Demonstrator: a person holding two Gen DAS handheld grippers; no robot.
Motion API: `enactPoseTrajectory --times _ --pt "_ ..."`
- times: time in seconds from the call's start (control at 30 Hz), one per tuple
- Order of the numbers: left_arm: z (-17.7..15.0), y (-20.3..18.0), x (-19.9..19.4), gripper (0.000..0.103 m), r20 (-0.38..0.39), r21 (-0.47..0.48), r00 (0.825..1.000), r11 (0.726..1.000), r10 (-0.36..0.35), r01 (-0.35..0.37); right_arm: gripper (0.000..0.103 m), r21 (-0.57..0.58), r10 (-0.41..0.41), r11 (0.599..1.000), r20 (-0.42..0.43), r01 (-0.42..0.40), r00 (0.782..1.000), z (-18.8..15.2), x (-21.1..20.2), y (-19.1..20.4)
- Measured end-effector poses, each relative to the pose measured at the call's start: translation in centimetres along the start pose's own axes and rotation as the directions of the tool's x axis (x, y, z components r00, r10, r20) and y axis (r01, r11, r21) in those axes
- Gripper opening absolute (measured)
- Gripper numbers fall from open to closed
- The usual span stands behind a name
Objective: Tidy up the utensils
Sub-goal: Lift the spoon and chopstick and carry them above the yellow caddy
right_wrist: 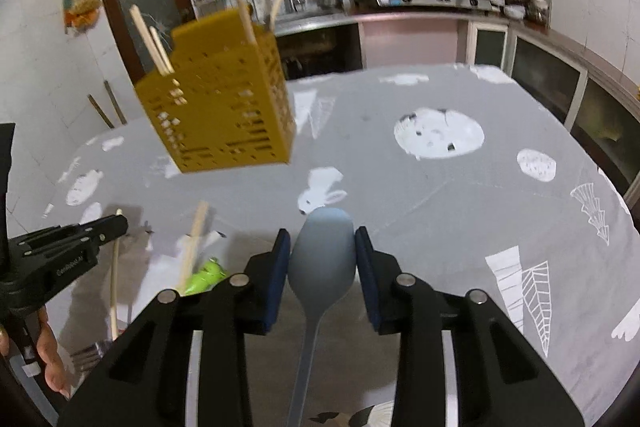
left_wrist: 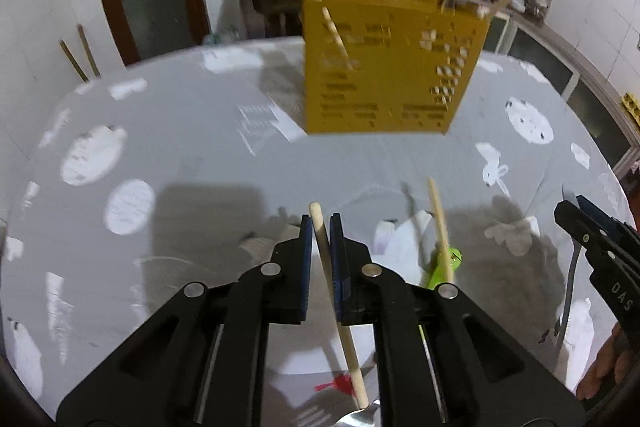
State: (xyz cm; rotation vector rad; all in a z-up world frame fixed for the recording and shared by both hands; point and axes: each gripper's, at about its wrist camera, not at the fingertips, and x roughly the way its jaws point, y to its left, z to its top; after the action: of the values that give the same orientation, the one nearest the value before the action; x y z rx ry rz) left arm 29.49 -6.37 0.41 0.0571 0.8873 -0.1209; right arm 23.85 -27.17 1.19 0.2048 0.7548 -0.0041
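My left gripper (left_wrist: 320, 223) is shut on a pale wooden chopstick (left_wrist: 340, 323), which runs back under the jaws. In the right wrist view, the left gripper (right_wrist: 118, 223) shows at the left edge with the chopstick (right_wrist: 115, 287) hanging from it. My right gripper (right_wrist: 322, 239) is shut on the bowl of a grey spoon (right_wrist: 322, 259), handle pointing back toward me. Its tip (left_wrist: 568, 207) shows at the right of the left wrist view, spoon handle (left_wrist: 571, 279) dangling. A yellow perforated utensil holder (left_wrist: 384, 67) (right_wrist: 220, 107) stands ahead on the table, holding several chopsticks and pale-handled utensils.
The table wears a grey cloth (right_wrist: 440, 207) with white prints. Another chopstick (left_wrist: 440, 227) (right_wrist: 194, 243) lies across a green item (left_wrist: 446, 267) (right_wrist: 206, 275). A fork (right_wrist: 88, 355) lies near a person's hand (right_wrist: 52, 359). Kitchen counter and shelves stand behind.
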Motion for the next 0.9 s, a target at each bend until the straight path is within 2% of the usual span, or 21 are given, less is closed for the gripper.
enactPoseTrajectory --times 0.13,0.2,0.33,0.47,0.57,0.7,0.9 --pt "0.1 0.8 -3.0 0.005 0.111 0.013 0.992 0.998 0.065 -0.067 0.034 -0.018 0.037 0.999 0.075 -0.036 0.996 0.1 -1.6 0.5" --pt "0.0 1.4 -4.5 0.005 0.167 0.011 0.981 0.995 0.094 -0.097 0.034 -0.027 0.047 0.999 0.103 -0.045 0.994 0.1 -2.0 0.7" --pt "-0.1 2.9 -6.5 0.004 0.225 -0.033 0.971 0.997 0.079 -0.074 0.034 -0.041 0.066 0.997 0.159 -0.060 0.985 0.3 -2.9 1.0" --pt "-0.3 4.3 -8.5 0.005 0.306 -0.069 0.949 0.996 0.077 -0.059 0.034 -0.049 0.079 0.996 0.202 -0.071 0.976 0.2 -3.5 1.3" --pt "-0.5 5.1 -9.3 0.005 0.334 -0.091 0.940 0.995 0.068 -0.040 0.034 -0.063 0.077 0.996 0.241 -0.063 0.967 0.0 -4.0 1.7" --pt "-0.8 5.6 -9.4 0.005 0.331 -0.101 0.942 0.995 0.050 -0.018 0.034 -0.083 0.069 0.996 0.312 -0.045 0.948 -0.4 -5.1 2.0" --pt "-1.3 6.1 -9.8 0.005 0.346 -0.112 0.937 0.994 0.040 -0.001 0.034 -0.095 0.074 0.994 0.336 -0.045 0.939 -0.9 -5.4 2.1"
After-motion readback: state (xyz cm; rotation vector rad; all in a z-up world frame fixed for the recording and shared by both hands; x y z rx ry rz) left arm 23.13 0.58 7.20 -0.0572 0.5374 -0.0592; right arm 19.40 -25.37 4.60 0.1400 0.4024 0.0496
